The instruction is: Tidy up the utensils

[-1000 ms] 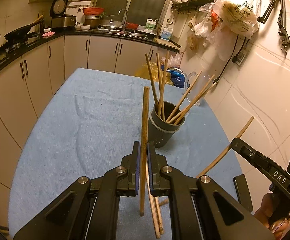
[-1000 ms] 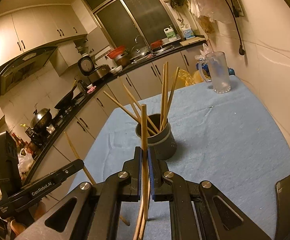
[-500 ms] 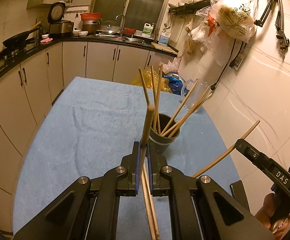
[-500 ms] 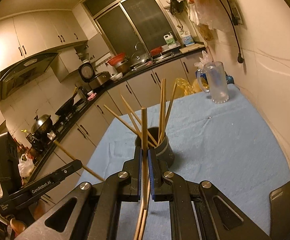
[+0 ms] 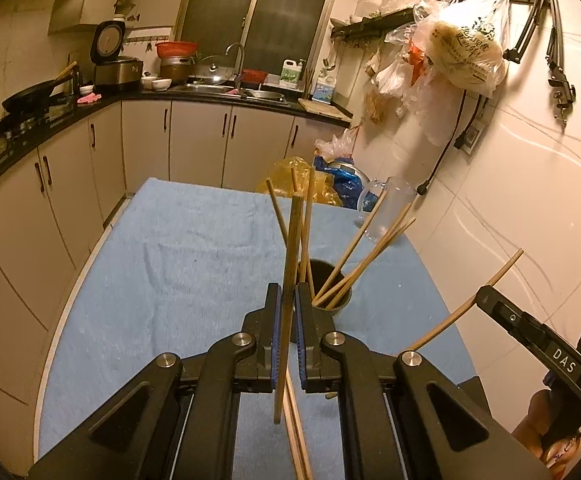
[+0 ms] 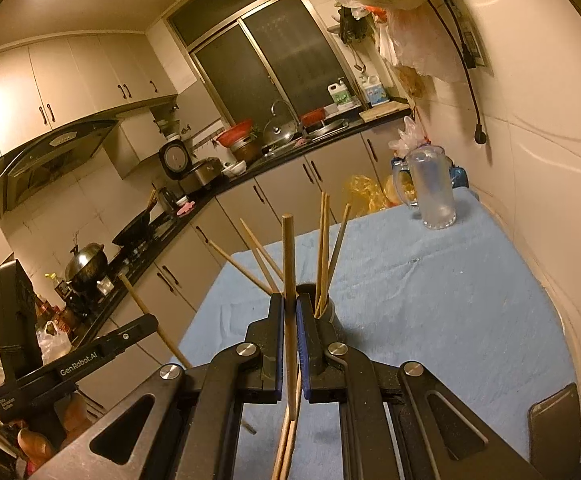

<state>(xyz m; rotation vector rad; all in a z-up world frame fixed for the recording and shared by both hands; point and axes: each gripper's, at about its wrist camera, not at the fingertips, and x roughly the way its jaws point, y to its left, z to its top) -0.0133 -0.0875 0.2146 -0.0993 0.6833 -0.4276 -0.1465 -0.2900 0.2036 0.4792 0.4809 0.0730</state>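
My left gripper (image 5: 286, 300) is shut on a wooden chopstick (image 5: 290, 248) held upright in the air. Just beyond its tips stands a dark grey holder cup (image 5: 338, 306) with several chopsticks fanned out of it. My right gripper (image 6: 289, 304) is likewise shut on an upright wooden chopstick (image 6: 288, 256), with the same cup (image 6: 328, 312) right behind its fingers. Two more chopsticks (image 5: 296, 436) lie on the blue cloth (image 5: 178, 264) under the grippers. Each gripper shows in the other's view, at the right edge (image 5: 486, 294) and at the lower left (image 6: 146, 322), each with its chopstick.
A clear glass mug (image 6: 430, 188) stands at the table's far corner by the wall. A dark phone (image 6: 554, 424) lies at the near right edge of the cloth. Kitchen cabinets and a cluttered counter (image 5: 210, 92) run behind and left. Plastic bags (image 5: 466, 48) hang on the wall.
Both grippers have risen with their chopsticks, whose lower ends have come up off the cloth. The holder cup now sits lower in both views, partly behind the fingers.
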